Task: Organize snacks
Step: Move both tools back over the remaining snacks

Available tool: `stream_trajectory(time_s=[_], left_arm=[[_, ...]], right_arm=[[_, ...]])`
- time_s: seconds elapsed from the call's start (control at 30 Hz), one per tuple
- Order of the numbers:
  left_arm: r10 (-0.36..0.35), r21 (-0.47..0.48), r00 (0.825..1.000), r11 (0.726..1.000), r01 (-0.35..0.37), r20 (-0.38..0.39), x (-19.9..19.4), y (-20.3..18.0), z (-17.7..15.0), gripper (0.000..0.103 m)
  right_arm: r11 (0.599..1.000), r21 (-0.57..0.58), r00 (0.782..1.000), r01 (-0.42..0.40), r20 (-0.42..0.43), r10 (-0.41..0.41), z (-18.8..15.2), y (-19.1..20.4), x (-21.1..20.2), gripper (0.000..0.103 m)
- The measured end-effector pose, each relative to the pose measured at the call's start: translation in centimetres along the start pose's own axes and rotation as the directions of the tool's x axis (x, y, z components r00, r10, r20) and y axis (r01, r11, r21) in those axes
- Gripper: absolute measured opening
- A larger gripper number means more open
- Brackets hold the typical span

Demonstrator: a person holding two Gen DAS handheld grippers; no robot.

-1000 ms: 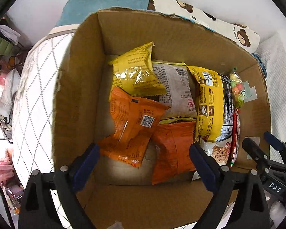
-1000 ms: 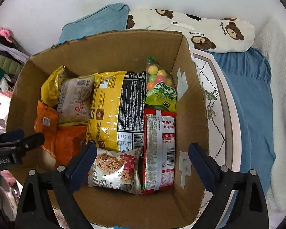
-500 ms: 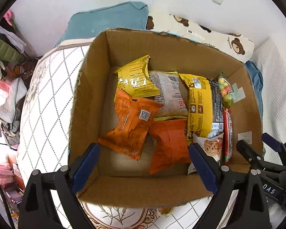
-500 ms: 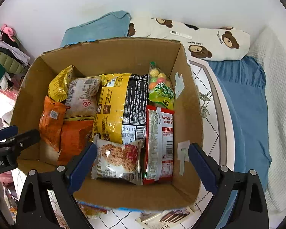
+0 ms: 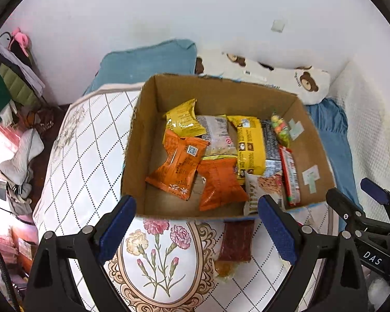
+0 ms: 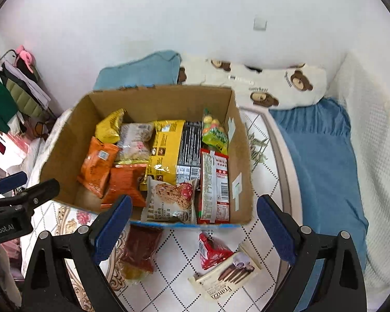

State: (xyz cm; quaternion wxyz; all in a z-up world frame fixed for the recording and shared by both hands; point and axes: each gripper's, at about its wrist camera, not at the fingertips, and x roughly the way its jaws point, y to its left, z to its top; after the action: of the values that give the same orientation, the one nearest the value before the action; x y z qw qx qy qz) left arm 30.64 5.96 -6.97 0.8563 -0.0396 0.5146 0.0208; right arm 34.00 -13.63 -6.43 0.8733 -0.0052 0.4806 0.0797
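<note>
1. Right wrist view alone shows a red packet (image 6: 212,250) and a biscuit box (image 6: 225,277), lower centre.
2. Cardboard box (image 5: 135,156) of snacks sits mid-frame; a dark red pouch (image 5: 235,241) lies below it.
3. Left gripper (image 5: 196,225) and right gripper (image 6: 193,223) gape, empty.
4. Both have pulled back; the box appears smaller than before.

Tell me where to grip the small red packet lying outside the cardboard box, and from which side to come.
Take the red packet from above with the right tongs, which hang open near it. Close across its puffed middle, along its short width. Its lower end touches or overlaps the flat biscuit box, so come from the side toward the cardboard box, where bare bedspread leaves room for the fingers.
</note>
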Motion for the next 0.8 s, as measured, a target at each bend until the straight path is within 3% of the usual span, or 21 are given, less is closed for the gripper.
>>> stream_trajectory(time_s=[0.23, 0.47, 0.6, 0.73, 0.8], left_arm=[[0.004, 0.016, 0.995, 1.0, -0.006, 0.098, -3.9, -0.7, -2.5, 0.096], [0.006, 0.026, 0.987, 1.0, -0.011, 0.163, -6.0, -1.5, -4.2, 0.096], [0.014, 0.025, 0.989, 1.0, -0.018, 0.146, -5.1, -1.7, -4.7, 0.096], [0.023, 0.029, 0.997, 0.999, -0.025, 0.071, -2.3, -1.8, -5.8, 0.096], [0.037, 0.044, 0.999, 0.998, -0.038, 0.017, -0.2, -1.9, -6.3, 0.096]], right_arm=[[1.0, 0.006, 0.993, 0.018, 0.116, -0.019, -2.1, 0.2, -5.3, 0.099], [0.998, 0.052, 0.99, -0.037, 0.137, 0.03, -4.0, 0.0, -7.8, 0.099], [0.99, 0.111, 0.99, -0.09, 0.118, 0.077, -5.2, -1.4, -7.5, 0.099], [0.968, 0.225, 0.994, -0.11, 0.04, 0.104, -7.3, -4.3, -3.9, 0.097], [0.958, 0.265, 0.992, -0.109, -0.03, 0.121, -8.6, -5.6, -1.1, 0.081]])
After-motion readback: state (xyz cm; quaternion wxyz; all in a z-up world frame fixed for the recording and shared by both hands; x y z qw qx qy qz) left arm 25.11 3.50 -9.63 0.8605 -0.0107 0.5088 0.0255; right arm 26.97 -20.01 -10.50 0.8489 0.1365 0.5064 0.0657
